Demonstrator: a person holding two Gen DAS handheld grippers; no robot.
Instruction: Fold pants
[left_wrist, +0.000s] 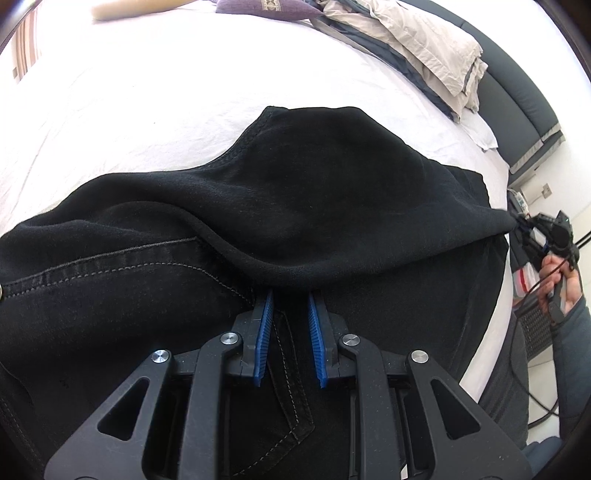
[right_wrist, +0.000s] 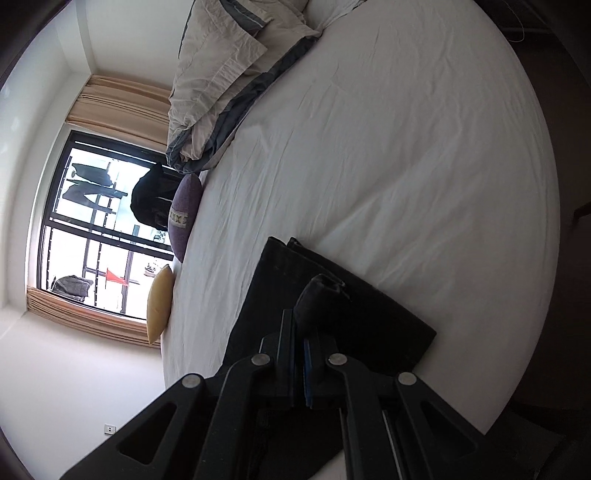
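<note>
Black pants (left_wrist: 303, 192) lie on a white bed (left_wrist: 129, 110), with one part folded over the seat and crotch seams. My left gripper (left_wrist: 290, 295) is open, its blue pads (left_wrist: 264, 332) just above the pants at the fold's edge, holding nothing. My right gripper (left_wrist: 532, 232) shows at the right edge of the left wrist view, pulling a corner of the pants taut. In the right wrist view my right gripper (right_wrist: 301, 314) is shut on a bunched edge of the pants (right_wrist: 321, 291), lifted over the rest of the pants (right_wrist: 332, 317).
A beige and grey duvet (left_wrist: 424, 48) is piled at the head of the bed. A purple cushion (right_wrist: 184, 214) and a yellow cushion (right_wrist: 159, 302) lie by the window (right_wrist: 92, 229). The person's hand (left_wrist: 561, 284) holds the right gripper beside the bed.
</note>
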